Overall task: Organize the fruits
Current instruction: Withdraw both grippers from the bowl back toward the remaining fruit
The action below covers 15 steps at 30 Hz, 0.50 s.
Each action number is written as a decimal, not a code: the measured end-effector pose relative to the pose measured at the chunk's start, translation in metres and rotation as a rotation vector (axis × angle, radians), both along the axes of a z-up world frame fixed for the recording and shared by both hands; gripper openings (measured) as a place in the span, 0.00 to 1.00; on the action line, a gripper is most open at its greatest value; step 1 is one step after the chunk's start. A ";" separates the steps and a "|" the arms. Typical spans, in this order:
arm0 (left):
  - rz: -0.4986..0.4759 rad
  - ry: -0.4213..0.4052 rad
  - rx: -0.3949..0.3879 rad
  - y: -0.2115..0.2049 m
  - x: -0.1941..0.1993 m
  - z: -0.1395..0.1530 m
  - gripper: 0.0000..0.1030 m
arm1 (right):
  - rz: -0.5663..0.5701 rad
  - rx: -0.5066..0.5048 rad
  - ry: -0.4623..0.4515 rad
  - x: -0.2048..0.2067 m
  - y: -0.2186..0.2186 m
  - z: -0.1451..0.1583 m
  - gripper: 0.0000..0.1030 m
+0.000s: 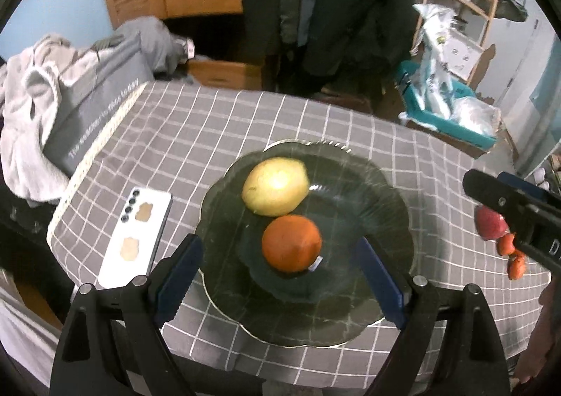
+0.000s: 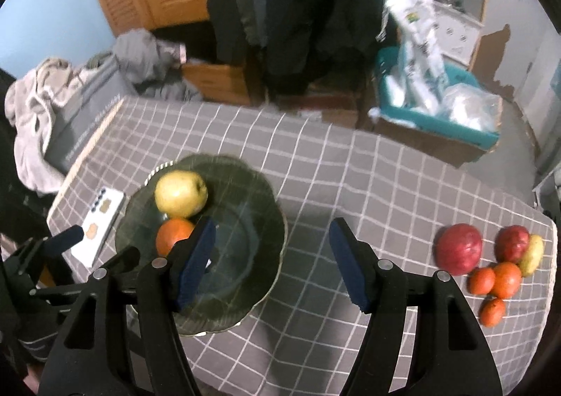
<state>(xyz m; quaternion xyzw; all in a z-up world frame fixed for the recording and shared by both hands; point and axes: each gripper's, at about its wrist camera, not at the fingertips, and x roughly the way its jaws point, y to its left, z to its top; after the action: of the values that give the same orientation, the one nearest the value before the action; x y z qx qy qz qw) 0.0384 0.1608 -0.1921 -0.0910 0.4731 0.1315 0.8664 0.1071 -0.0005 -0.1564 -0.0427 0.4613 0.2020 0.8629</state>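
A dark glass plate [image 1: 350,206] holds a yellow apple [image 1: 275,185] and an orange [image 1: 291,243]. My left gripper [image 1: 280,277] hovers above the plate's near side, open, with nothing gripped. In the right wrist view my right gripper [image 2: 271,255] is open and empty over the plate's [image 2: 245,220] right edge. Its left finger hides part of the orange [image 2: 173,238], below the yellow apple [image 2: 180,194]. On the cloth at the right lie two red apples [image 2: 458,248] [image 2: 512,243], a yellow-green fruit [image 2: 533,254] and three small oranges [image 2: 492,312].
A white phone [image 1: 136,238] lies left of the plate. At the table's left edge stands a grey box [image 1: 94,108] draped with clothes. Beyond the far edge are a teal basket [image 2: 438,115] and hanging coats. Checked cloth [image 2: 350,185] lies bare between plate and loose fruit.
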 end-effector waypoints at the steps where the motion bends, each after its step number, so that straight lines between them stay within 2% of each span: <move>1: -0.004 -0.008 0.001 -0.002 -0.001 0.003 0.88 | -0.009 0.004 -0.014 -0.001 -0.003 0.005 0.69; 11: -0.059 -0.100 0.002 -0.027 -0.006 0.040 0.88 | -0.086 0.045 -0.168 -0.025 -0.042 0.057 0.77; 15: -0.078 -0.156 0.033 -0.040 -0.009 0.061 0.88 | -0.108 0.059 -0.209 -0.032 -0.057 0.072 0.79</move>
<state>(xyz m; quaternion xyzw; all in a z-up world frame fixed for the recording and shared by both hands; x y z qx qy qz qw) 0.0289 0.1207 -0.1310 -0.0679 0.4052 0.0978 0.9064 0.0747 -0.0576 -0.0846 -0.0131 0.3642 0.1630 0.9169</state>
